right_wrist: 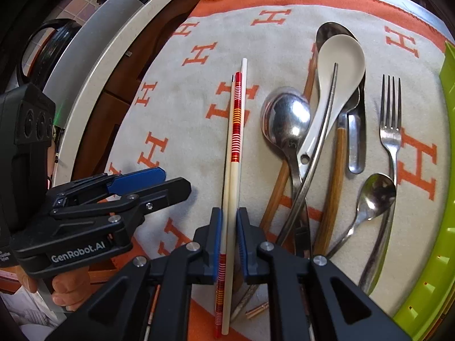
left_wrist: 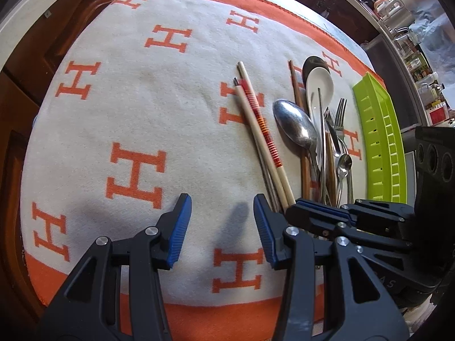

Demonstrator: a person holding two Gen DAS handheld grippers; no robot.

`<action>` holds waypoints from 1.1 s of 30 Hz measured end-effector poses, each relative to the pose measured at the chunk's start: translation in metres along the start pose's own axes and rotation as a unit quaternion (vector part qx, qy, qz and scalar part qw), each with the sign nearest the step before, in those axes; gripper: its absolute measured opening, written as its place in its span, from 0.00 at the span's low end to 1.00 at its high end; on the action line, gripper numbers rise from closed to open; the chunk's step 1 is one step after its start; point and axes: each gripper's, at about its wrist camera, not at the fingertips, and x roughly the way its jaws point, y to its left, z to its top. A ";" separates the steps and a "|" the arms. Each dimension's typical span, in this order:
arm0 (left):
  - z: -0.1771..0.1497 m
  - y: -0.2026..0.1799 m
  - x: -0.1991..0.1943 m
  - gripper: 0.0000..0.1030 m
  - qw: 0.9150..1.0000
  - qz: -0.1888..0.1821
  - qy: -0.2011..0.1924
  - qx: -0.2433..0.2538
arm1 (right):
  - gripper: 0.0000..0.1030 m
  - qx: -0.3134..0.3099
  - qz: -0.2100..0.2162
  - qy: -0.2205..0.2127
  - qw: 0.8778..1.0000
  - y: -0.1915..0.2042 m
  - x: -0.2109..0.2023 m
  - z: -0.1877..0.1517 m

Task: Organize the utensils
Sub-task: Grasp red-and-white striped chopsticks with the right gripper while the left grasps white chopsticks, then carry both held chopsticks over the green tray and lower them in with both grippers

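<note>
Evidently sorting by type, the right gripper [right_wrist: 229, 244] pinched the cream chopsticks [right_wrist: 231, 187] while the left gripper [left_wrist: 221, 227] hovered spread and empty above the blanket [left_wrist: 142, 99].

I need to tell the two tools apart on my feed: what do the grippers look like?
They look identical. The left gripper and right gripper each have black plastic jaws with ribbed blue pads, silver pivot bolts and triangular cut-outs. The left one's side bears white "GenRobot.AI" lettering; a black camera block sits behind each. No sleeves or cables show.
</note>
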 end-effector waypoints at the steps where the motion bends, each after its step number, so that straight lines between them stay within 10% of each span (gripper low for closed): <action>1: 0.000 -0.002 0.000 0.41 1.000 -0.001 0.000 0.002 | 0.09 0.000 0.001 -0.004 1.000 -0.001 -0.002 -0.001; 13: 0.005 -0.025 0.010 0.41 1.000 -0.020 0.016 0.011 | 0.05 0.007 -0.007 -0.060 0.998 -0.014 -0.033 -0.010; 33: 0.014 -0.059 0.021 0.06 0.998 0.033 0.024 0.051 | 0.05 0.027 0.007 -0.098 0.995 -0.044 -0.058 -0.020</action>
